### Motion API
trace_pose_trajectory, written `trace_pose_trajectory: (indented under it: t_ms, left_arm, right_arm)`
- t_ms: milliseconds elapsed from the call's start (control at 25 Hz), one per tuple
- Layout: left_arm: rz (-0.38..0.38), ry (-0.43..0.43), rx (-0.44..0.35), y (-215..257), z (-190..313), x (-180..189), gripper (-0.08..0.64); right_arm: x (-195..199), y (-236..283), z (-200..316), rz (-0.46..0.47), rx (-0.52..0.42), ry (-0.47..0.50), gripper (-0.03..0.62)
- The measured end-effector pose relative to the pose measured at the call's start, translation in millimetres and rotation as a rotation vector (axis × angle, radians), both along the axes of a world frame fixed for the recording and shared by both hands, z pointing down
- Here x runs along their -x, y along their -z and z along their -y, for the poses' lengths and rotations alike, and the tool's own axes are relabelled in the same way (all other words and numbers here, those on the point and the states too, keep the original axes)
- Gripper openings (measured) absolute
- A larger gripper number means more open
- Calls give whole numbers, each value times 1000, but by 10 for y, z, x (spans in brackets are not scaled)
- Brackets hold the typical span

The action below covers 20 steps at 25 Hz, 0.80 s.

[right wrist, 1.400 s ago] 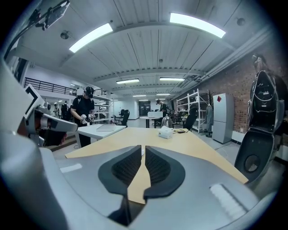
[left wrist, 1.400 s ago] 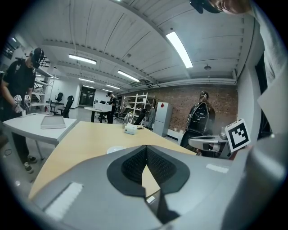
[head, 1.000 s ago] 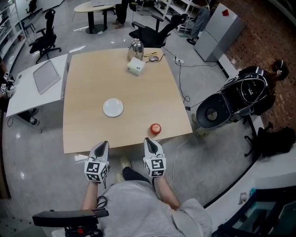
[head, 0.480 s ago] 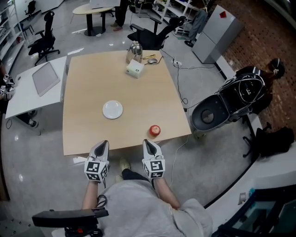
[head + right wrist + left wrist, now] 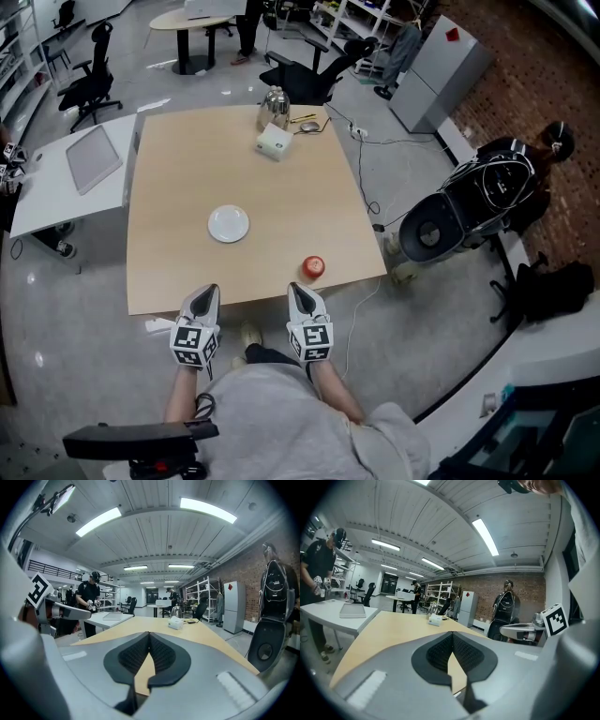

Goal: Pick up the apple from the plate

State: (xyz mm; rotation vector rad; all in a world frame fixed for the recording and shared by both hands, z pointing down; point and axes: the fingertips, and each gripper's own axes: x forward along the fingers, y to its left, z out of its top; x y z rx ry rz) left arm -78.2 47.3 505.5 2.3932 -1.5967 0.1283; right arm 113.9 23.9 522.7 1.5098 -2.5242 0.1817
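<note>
Two hand-held grippers sit just short of the near edge of the worktop [image 5: 178,272], in the same spots as a second ago. The left hand-held gripper [image 5: 210,292] has its jaws pressed together on nothing. The right hand-held gripper [image 5: 298,289] is the same: tips meeting, only bare worktop showing through the gap below them. Just beyond the right one, the apple [image 5: 313,267] rests on the worktop near the near right edge, not on the plate, and it hasn't shifted on the wood. Further in, left of the apple and well apart from it, the plate [image 5: 229,223] is bare. At the far edge stand a white box [image 5: 274,141] and a metal kettle [image 5: 273,101]. Only the head camera has drifted slightly. My read: no grasp is under way. The apple is already off the plate, so either the pick is done and released, or I still need to reach forward with the right.
</note>
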Motion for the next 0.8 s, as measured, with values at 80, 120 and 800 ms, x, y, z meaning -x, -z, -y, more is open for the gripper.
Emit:
trace_pose_trajectory:
  t_ms: [80,120,800]
  left_arm:
    - [0,-1,-2,-7,2,-10,20]
    - [0,-2,-2,-14,2,-16,20]
    - [3,2,3,-45,3,5,20]
  right_arm:
    - [3,-22,-3,-6,5,2,6]
    - [4,-33,-6,-7,7,3,6]
    - [53,-86,-25,-3,19,16,6]
